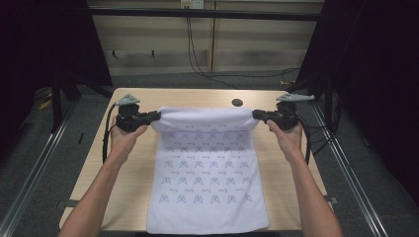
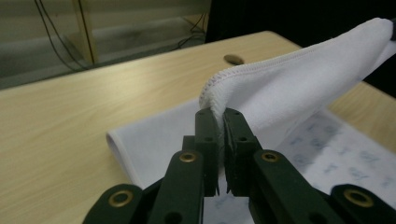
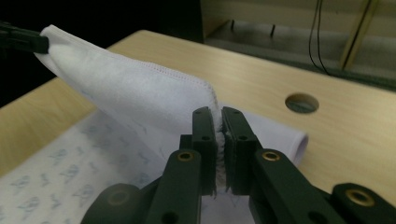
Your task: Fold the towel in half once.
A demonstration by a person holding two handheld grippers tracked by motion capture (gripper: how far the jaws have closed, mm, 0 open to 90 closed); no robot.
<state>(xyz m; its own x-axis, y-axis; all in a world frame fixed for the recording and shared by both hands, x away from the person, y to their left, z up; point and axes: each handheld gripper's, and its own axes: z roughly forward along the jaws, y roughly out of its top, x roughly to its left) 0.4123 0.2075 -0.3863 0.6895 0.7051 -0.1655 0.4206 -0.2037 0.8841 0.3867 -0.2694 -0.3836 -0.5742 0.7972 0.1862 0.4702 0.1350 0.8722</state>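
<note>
High view: my left gripper [image 1: 157,116] and right gripper [image 1: 256,114] each have their jaws clamped on a far corner of the white towel [image 1: 207,192], lifting that edge above the desk [image 1: 133,163] while the near part lies flat.

We lose the towel [image 1: 207,173] near edge past the frame bottom, its pinched corner buried between the left gripper [image 2: 219,114] jaws, print blurred beyond them.
</note>
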